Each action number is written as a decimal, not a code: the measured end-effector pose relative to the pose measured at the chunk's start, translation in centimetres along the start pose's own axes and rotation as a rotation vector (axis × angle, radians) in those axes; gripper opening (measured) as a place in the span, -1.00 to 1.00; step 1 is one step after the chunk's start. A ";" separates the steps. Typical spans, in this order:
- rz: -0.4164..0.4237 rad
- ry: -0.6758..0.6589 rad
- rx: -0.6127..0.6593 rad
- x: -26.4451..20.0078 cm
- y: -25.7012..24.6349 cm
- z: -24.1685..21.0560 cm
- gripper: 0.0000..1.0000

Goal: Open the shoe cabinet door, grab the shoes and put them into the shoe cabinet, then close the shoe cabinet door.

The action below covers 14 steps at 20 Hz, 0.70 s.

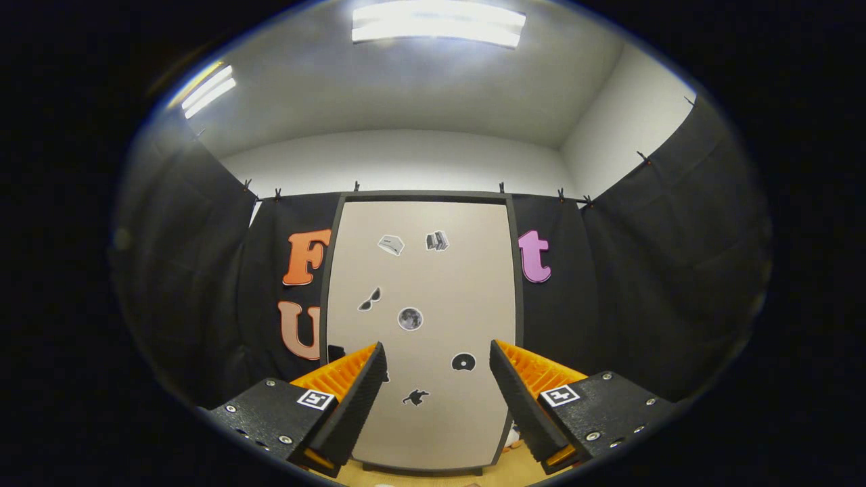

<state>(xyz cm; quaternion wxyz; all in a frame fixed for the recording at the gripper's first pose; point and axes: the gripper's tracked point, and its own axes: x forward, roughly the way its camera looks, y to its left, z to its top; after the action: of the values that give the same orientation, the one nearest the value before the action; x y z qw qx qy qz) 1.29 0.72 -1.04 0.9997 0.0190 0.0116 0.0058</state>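
Tongs [438,368] spread wide (nothing held), aimed at shut cabinet door [419,284]

Black cloth walls [643,257], white ceiling [406,88], two ceiling lights [438,26] lit, wooden floor [419,479].

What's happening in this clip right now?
A handheld claw faces a tall beige cabinet door with a dark frame and small stickers on it. The door looks shut. The claw's fingers are spread apart with nothing between them, and the door stands ahead of them. Black cloth hangs on both sides of the cabinet.
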 end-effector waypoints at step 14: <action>0.044 0.053 -0.025 1.5 3.7 -2.5 0.90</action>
<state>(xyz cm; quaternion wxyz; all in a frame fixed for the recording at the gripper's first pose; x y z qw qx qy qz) 2.69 4.53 -3.42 0.9989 0.0066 0.0376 0.0283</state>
